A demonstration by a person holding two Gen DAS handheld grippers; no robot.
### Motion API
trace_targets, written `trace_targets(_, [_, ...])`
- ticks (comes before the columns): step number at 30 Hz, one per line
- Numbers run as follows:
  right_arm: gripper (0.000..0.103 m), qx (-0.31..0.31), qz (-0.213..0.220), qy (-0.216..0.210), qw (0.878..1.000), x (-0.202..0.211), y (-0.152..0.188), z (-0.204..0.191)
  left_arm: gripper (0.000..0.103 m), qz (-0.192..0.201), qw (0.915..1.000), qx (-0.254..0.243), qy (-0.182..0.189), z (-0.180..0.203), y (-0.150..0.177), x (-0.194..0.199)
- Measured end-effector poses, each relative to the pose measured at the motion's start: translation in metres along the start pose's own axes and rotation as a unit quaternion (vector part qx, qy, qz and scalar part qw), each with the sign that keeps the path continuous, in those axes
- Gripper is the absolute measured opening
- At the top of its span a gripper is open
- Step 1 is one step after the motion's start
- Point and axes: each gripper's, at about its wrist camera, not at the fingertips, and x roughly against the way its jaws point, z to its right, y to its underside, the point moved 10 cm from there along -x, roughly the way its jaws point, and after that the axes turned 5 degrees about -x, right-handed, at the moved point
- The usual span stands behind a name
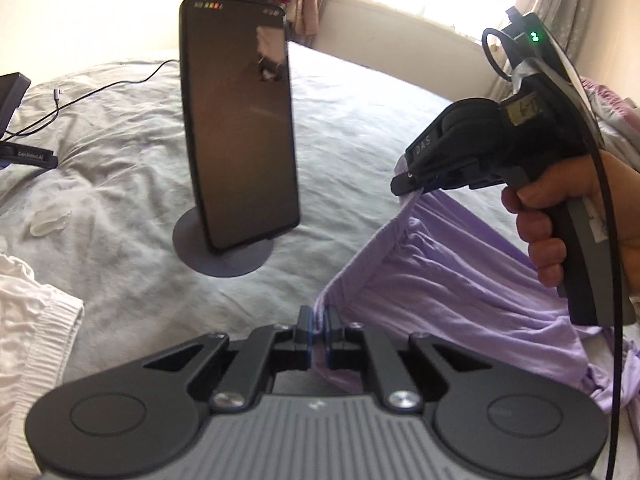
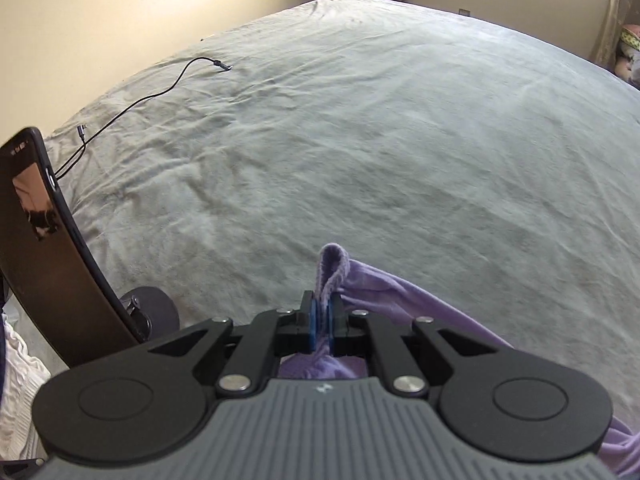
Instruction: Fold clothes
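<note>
Gripping one gathered edge of a lilac garment (image 1: 432,280), the left gripper (image 1: 319,322) has its blue-padded jaws pressed together on a thin fold of the cloth. The right gripper (image 2: 322,320) is clamped on the same garment further along that edge, and a small loop of the ribbed hem sticks up between its fingertips. Seen from the left wrist camera, a hand (image 1: 560,216) is wrapped around the right gripper's handle, with a black lead hanging down beside it. The garment hangs between the two grippers, its edge stretched from one to the other, and the rest sags in soft folds toward the near right part of the bed (image 2: 400,152) (whether the lowest folds touch the cover I cannot tell).

A pale grey-green cover lies over the bed, rumpled but mostly flat. Toward the near left side a dark phone (image 1: 240,120) stands upright on a round-based stand (image 1: 224,256), its screen dim. Behind it a thin black cable (image 2: 152,96) trails across the cover toward the far left edge, its plug end lying loose. A white ribbed garment (image 1: 36,320) is heaped at the near left corner, apart from the lilac one. A small clear plastic piece (image 1: 48,222) rests on the cover just beyond it, and a black device (image 1: 16,120) sits at the left edge.
</note>
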Motion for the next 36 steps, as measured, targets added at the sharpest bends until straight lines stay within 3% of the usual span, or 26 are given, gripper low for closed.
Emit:
trace_targets(4, [0.01,-0.021,-0.014,-0.011,1.0,-0.007,0.007,0.005,0.008,-0.023,0.9997,0.004,-0.006,-0.004,0.007,-0.011])
trace_targets(5, [0.017,-0.027,-0.016,-0.015,0.999,-0.007,0.009,0.006,0.013,-0.023,0.9997,0.003,-0.009,-0.005,0.007,-0.011])
trace_targets(7, [0.017,-0.033,-0.02,-0.027,0.999,-0.004,0.012,0.008,0.013,-0.015,0.9998,0.006,-0.01,-0.006,0.004,-0.008])
trace_targets(10, [0.039,-0.042,-0.015,-0.038,0.998,0.007,0.013,0.013,0.021,0.002,0.9999,0.009,-0.007,-0.006,-0.002,-0.002])
trace_targets(12, [0.039,-0.044,-0.007,-0.041,0.998,0.015,0.012,0.017,0.028,0.014,0.9998,0.009,-0.01,-0.006,-0.007,0.001])
trace_targets(16, [0.039,-0.044,0.004,-0.041,0.998,0.036,0.015,0.029,0.029,0.025,0.9996,0.008,-0.002,0.0,-0.013,0.005])
trace_targets(22, [0.039,-0.035,-0.002,-0.017,0.999,0.077,0.046,0.072,0.036,0.031,0.9988,-0.023,0.03,0.023,-0.011,0.008])
trace_targets(30, [0.04,-0.072,-0.009,0.035,0.997,0.143,0.104,0.151,0.044,-0.015,0.9945,-0.063,0.082,0.072,0.011,0.001])
trace_targets(36, [0.041,-0.106,-0.022,0.097,0.989,0.193,0.158,0.216,0.044,-0.042,0.9826,-0.118,0.137,0.125,0.033,0.002])
